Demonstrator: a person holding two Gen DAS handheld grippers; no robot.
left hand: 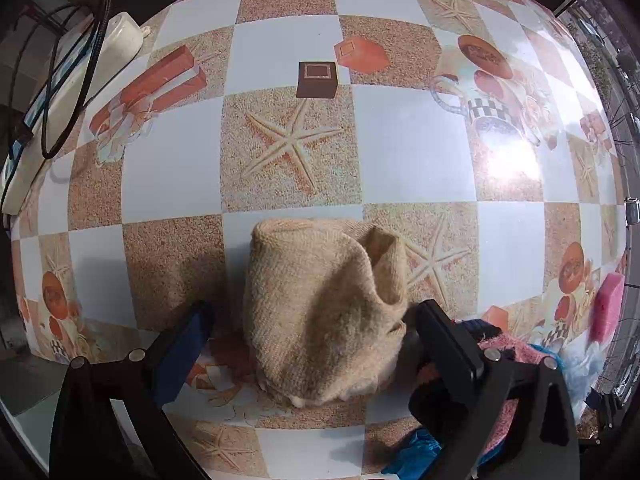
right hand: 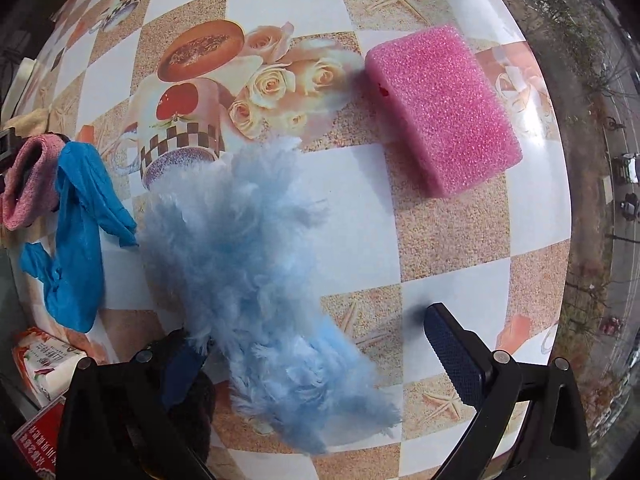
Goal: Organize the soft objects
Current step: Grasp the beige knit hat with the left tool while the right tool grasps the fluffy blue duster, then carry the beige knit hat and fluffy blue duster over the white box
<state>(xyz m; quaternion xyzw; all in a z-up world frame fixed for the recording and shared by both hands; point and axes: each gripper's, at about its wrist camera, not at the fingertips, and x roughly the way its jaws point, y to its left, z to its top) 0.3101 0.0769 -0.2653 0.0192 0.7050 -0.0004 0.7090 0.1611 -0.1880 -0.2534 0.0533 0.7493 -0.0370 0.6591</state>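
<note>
A beige knitted cloth (left hand: 320, 312) lies bunched on the table between the fingers of my left gripper (left hand: 316, 332), which is open around it. In the right wrist view a fluffy light-blue duster cloth (right hand: 248, 264) lies between the fingers of my open right gripper (right hand: 316, 344), closer to the left finger. A pink sponge (right hand: 444, 108) lies further ahead to the right; it also shows in the left wrist view (left hand: 608, 306). A blue glove (right hand: 76, 232) and a pink knitted cloth (right hand: 30, 180) lie to the left.
The table (left hand: 416, 144) has a checked oilcloth with starfish and cup prints. A white power strip (left hand: 60, 100) with black cables lies at its far left. Tissue packs (right hand: 44, 364) sit at the near left edge in the right wrist view. The table's right edge borders a street.
</note>
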